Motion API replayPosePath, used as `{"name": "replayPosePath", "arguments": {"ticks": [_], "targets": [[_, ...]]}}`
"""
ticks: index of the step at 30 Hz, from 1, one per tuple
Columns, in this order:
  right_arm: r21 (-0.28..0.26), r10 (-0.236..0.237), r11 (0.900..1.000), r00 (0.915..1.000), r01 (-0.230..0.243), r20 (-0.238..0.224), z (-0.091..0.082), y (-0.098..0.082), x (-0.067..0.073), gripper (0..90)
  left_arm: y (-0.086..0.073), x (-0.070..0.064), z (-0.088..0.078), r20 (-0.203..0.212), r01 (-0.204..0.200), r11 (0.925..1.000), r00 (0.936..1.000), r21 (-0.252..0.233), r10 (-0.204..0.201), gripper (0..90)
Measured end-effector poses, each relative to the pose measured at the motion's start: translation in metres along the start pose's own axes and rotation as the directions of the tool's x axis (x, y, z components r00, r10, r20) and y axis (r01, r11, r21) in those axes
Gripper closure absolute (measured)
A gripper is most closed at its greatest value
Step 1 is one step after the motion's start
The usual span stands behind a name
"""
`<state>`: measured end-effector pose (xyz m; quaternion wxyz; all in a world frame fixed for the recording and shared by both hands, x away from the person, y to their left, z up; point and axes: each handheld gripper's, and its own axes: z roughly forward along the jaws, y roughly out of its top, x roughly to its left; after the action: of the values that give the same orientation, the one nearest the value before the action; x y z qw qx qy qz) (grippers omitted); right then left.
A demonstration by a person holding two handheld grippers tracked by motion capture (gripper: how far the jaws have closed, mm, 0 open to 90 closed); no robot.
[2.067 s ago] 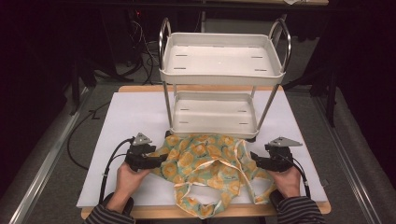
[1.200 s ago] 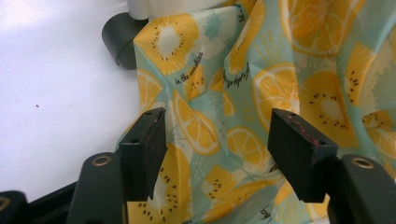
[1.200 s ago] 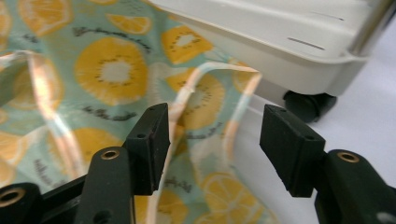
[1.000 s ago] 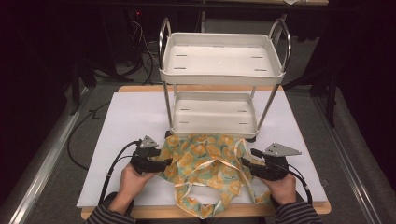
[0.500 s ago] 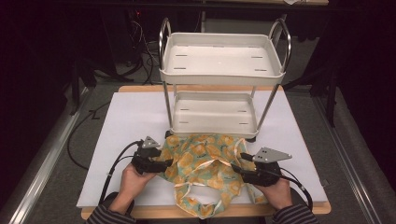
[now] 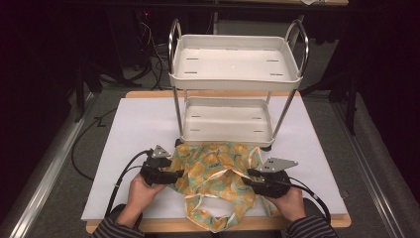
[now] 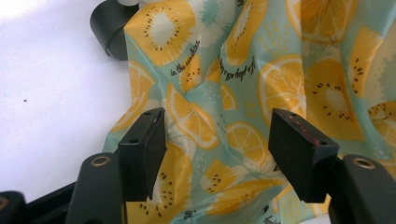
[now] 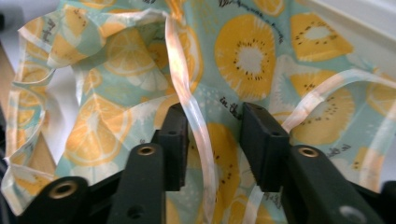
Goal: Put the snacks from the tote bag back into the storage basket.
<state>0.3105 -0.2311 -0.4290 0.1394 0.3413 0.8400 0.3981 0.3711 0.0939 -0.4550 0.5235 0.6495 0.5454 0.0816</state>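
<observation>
A teal cloth bag printed with orange and kiwi slices lies crumpled on the white board, in front of the cart. My left gripper rests at the bag's left edge. In the left gripper view it stands wide open over the printed cloth, gripping nothing. My right gripper lies on the bag's right side. Its jaws have just been closing and stand half closed either side of a pale strap of the bag. A gap still shows on both sides of the strap.
A white two-tier cart with chrome handles stands just behind the bag; one black castor touches the cloth's edge. The white board covers the wooden table. Cables trail off to the left.
The right gripper has slid left onto the bag and its jaws have narrowed around the strap. The left gripper and the bag have stayed put.
</observation>
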Motion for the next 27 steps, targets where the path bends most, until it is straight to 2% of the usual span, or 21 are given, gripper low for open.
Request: {"name": "replayPosePath", "arguments": {"ticks": [4, 6, 7, 10, 19, 21, 24, 26, 27], "targets": [[0.01, -0.007, 1.0, 0.999, 0.007, -0.043, -0.001, 0.002, 0.0, 75.6, 0.0, 0.0, 0.0, 0.003, -0.003, 1.0, 1.0, -0.001, 0.003, 37.3], [0.005, -0.009, 1.0, 0.9988, 0.009, -0.048, -0.001, 0.002, 0.0, 77.5, -0.001, -0.001, 0.0, 0.005, -0.011, 0.9999, 0.9999, 0.003, 0.01, 37.1], [-0.002, -0.017, 1.0, 0.9984, 0.017, -0.054, -0.002, 0.003, 0.0, 82.0, -0.002, -0.001, 0.0, 0.008, -0.013, 0.9999, 0.9999, 0.005, 0.013, 37.1], [-0.022, -0.025, 0.999, 0.9975, 0.023, -0.066, -0.005, 0.005, 0.0, 87.0, -0.001, -0.003, -0.002, 0.027, -0.007, 0.9999, 0.9996, 0.008, 0.007, 37.7], [-0.054, -0.028, 0.998, 0.9981, 0.025, -0.055, -0.01, 0.014, -0.003, 89.1, 0.0, -0.01, -0.012, 0.057, 0.007, 0.9996, 0.9984, -0.026, -0.006, 37.4], [-0.064, -0.021, 0.998, 0.9983, 0.018, -0.055, -0.011, 0.016, -0.005, 89.2, -0.001, -0.015, -0.015, 0.07, 0.008, 0.9994, 0.9976, -0.033, -0.005, 34.4], [-0.06, -0.025, 0.998, 0.9985, 0.022, -0.048, -0.011, 0.017, -0.006, 89.2, -0.001, -0.021, -0.021, 0.091, 0.028, 0.9985, 0.9956, -0.047, -0.024, 30.4], [-0.061, -0.031, 0.998, 0.9985, 0.028, -0.045, -0.01, 0.019, -0.007, 89.3, -0.002, -0.026, -0.027, 0.1, 0.027, 0.9965, 0.9948, -0.079, -0.02, 27.1], [-0.061, -0.031, 0.998, 0.9985, 0.028, -0.045, -0.01, 0.019, -0.007, 89.3, -0.002, -0.026, -0.027, 0.1, 0.027, 0.9965, 0.9948, -0.079, -0.02, 26.5]]}}
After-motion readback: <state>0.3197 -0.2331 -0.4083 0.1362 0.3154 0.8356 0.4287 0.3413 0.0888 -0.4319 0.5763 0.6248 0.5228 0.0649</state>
